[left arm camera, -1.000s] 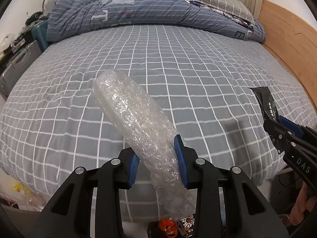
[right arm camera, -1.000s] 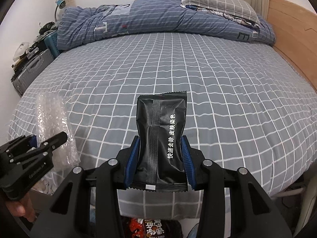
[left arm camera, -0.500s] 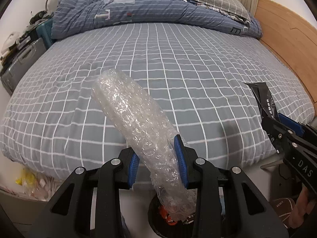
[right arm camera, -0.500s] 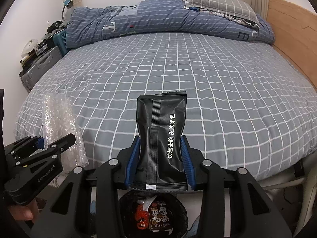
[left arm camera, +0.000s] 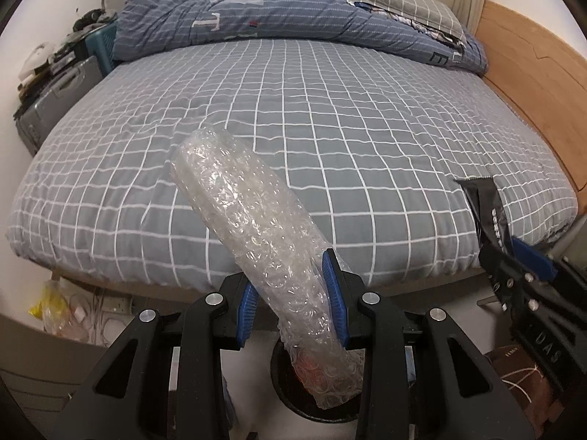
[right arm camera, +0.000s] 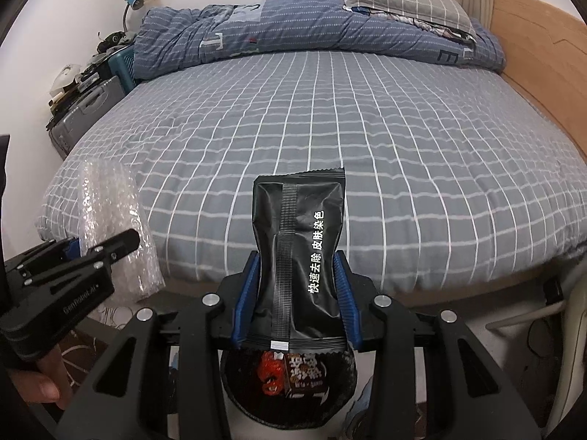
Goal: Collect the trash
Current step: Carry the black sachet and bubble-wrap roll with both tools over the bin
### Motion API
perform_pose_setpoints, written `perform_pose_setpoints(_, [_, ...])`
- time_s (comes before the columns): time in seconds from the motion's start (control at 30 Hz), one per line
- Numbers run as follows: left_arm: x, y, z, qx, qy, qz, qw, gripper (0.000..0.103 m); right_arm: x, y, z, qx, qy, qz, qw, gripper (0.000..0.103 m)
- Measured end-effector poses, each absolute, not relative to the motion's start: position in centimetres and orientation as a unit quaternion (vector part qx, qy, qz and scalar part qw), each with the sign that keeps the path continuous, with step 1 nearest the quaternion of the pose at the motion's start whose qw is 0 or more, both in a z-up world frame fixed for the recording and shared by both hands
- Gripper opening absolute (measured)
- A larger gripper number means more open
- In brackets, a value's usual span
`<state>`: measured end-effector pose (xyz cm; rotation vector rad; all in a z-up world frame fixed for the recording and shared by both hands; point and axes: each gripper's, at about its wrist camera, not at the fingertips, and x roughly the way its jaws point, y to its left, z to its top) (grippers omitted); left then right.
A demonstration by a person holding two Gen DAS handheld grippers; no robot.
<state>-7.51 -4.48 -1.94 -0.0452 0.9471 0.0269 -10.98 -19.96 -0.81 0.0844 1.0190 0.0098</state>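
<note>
My left gripper (left arm camera: 293,293) is shut on a roll of clear bubble wrap (left arm camera: 253,234) that sticks up and to the left over the bed's edge; its lower end hangs above a round black trash bin (left arm camera: 290,385) on the floor. My right gripper (right arm camera: 299,293) is shut on a black sachet (right arm camera: 299,253) with white Chinese print, held upright above the same black bin (right arm camera: 238,396), which holds a red and black wrapper (right arm camera: 293,370). Each gripper shows in the other's view: the right one (left arm camera: 513,256) with the sachet (left arm camera: 488,209), the left one (right arm camera: 106,253) with the bubble wrap (right arm camera: 113,220).
A bed with a grey checked sheet (left arm camera: 293,110) fills both views, a blue quilt (left arm camera: 256,14) and a grey pillow (right arm camera: 407,0) at its far side and a wooden headboard (left arm camera: 532,73) on the right. Cases and clutter (right arm camera: 84,106) stand at the left. A hand (right arm camera: 40,385) holds the left gripper.
Both grippers have drawn back from the bed with their loads still held. The bed's near edge and the floor have come into view, and the black bin now shows beneath both grippers.
</note>
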Motion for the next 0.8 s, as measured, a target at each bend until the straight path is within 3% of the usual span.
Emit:
perform_pose_setpoints(0.5, [-13.5,-4.8,-3.0,-0.046,0.469,0.012,0.882,0.033,-17.1,-17.8,-0.3,0.012,0.497,0.006,0.868,0.038])
perform_pose_setpoints(0.8, [-15.5,-4.6,-5.3,-0.051,0.481,0.009,0.875,0.033,-19.0,-16.3,-3.2,-0.001,0.517,0.019,0.856,0.038])
